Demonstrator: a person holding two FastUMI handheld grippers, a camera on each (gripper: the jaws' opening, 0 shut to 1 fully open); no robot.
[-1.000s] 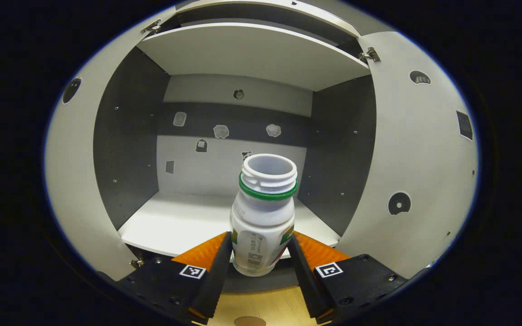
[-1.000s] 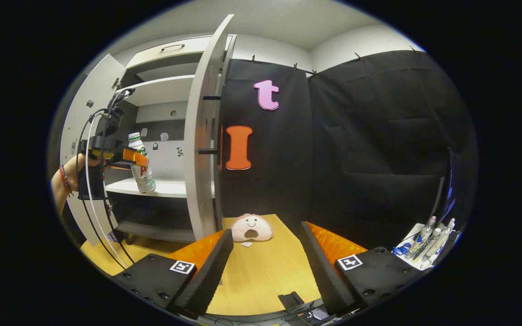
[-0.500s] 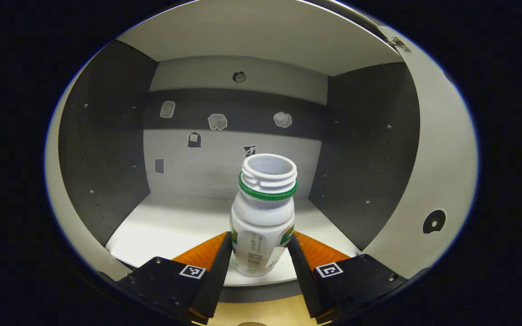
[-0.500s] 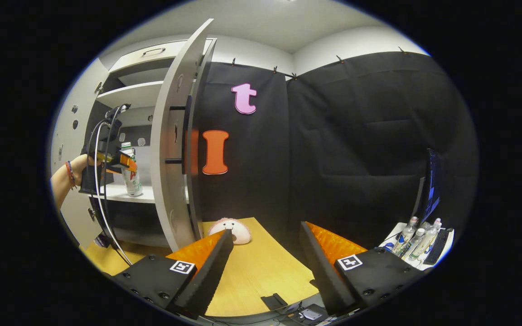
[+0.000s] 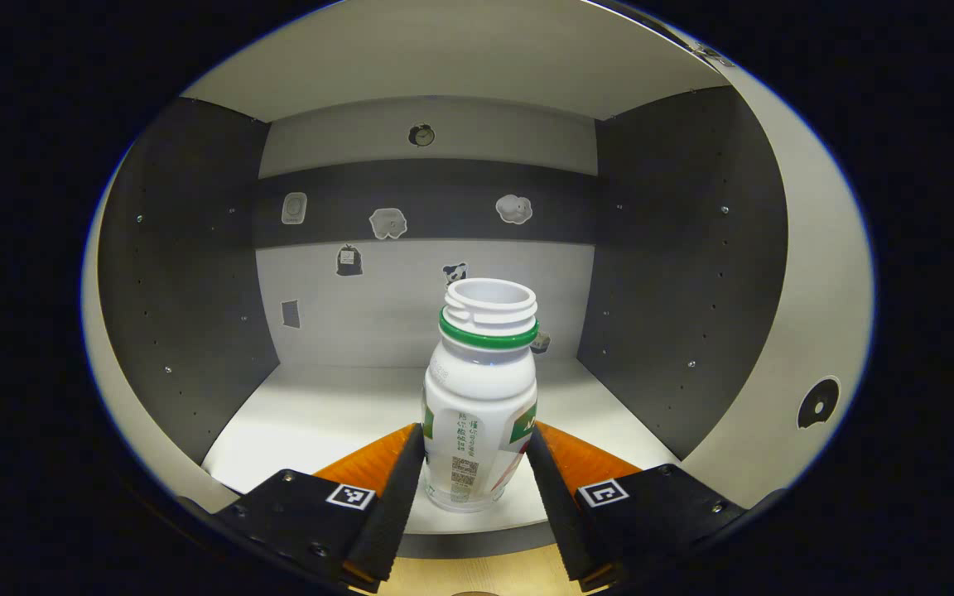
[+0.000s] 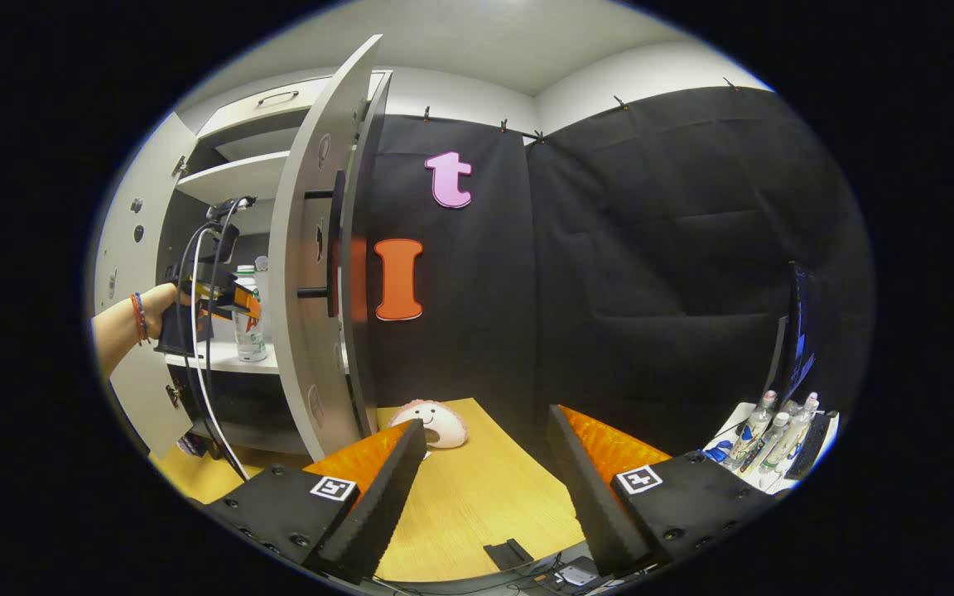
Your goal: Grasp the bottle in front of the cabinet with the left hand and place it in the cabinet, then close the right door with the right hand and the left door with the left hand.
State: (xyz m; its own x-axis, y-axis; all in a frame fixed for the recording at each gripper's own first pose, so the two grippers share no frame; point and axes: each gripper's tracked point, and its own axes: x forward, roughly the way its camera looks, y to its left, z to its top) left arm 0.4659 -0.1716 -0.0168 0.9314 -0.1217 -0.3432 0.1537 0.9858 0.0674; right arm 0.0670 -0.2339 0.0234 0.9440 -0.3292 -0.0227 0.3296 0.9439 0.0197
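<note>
Left gripper point(image 5: 474, 484) — both fingers press the lower body of the bottle point(image 5: 481, 397), one on each side; clamped. The bottle stands upright between the fingers, white with a green neck ring, mouth open with no cap on it. Its base sits at or just above the front part of the cabinet shelf point(image 5: 320, 414); contact with the shelf cannot be told for certain. Ahead of the fingers lies the cabinet point(image 5: 187, 248) interior: dark side walls, a grey back wall with several small stickers point(image 5: 387, 223), a pale board overhead. To the right of the tool, the inner face of the right door point(image 5: 808, 331) swings outward.

Right gripper point(image 6: 481, 463) — fingers spread well apart, nothing between them. Beneath and ahead of them, the wooden table point(image 6: 477, 513). Just beyond the left fingertip a small pink plush toy point(image 6: 434, 422) lies on the table, near the foot of the right door point(image 6: 311, 290), which stands open, edge-on to this camera. Far to the left of the tool, a hand point(image 6: 142, 319) holds the left gripper point(image 6: 241, 302) inside the cabinet opening, the bottle point(image 6: 248, 319) upright in it over the shelf point(image 6: 220, 358). The left door point(image 6: 133, 273) is open too. Far right of the tool, a cluster of small bottles point(image 6: 775, 434) sits at the edge.
</note>
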